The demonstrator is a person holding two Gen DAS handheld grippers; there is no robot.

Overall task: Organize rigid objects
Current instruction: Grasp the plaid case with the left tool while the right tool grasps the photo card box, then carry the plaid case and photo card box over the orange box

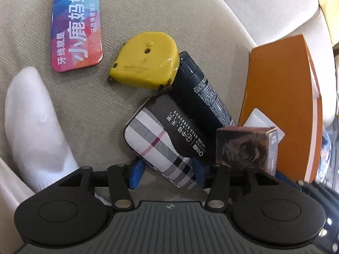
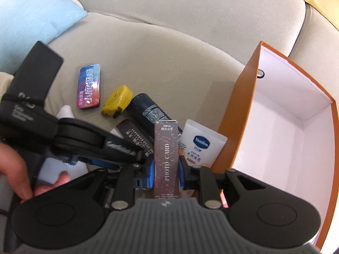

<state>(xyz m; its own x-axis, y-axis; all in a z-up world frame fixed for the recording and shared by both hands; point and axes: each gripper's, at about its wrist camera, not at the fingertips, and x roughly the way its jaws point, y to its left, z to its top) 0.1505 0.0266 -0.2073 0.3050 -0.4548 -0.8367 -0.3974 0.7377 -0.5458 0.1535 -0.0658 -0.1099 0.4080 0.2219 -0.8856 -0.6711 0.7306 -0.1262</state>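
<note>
My left gripper (image 1: 167, 173) is open and points down at a plaid tin (image 1: 156, 146). The tin's near corner lies between the blue pads (image 1: 137, 174), with a small gap on the left side. My right gripper (image 2: 165, 175) is shut on a brown glittery photo card box (image 2: 166, 154), held upright just left of the open orange box (image 2: 239, 110). The same card box (image 1: 245, 146) shows at the right of the left wrist view. A yellow tape measure (image 1: 146, 61), a dark spray can (image 1: 203, 97) and a colourful flat tin (image 1: 76, 27) lie on the sofa seat.
A white Vaseline tube (image 2: 201, 146) lies against the orange box's outer wall. A white sock (image 1: 31, 116) lies at the left, and a light blue cushion (image 2: 31, 14) at the far left. A person's hand (image 2: 12, 160) holds the left gripper's black body (image 2: 78, 139).
</note>
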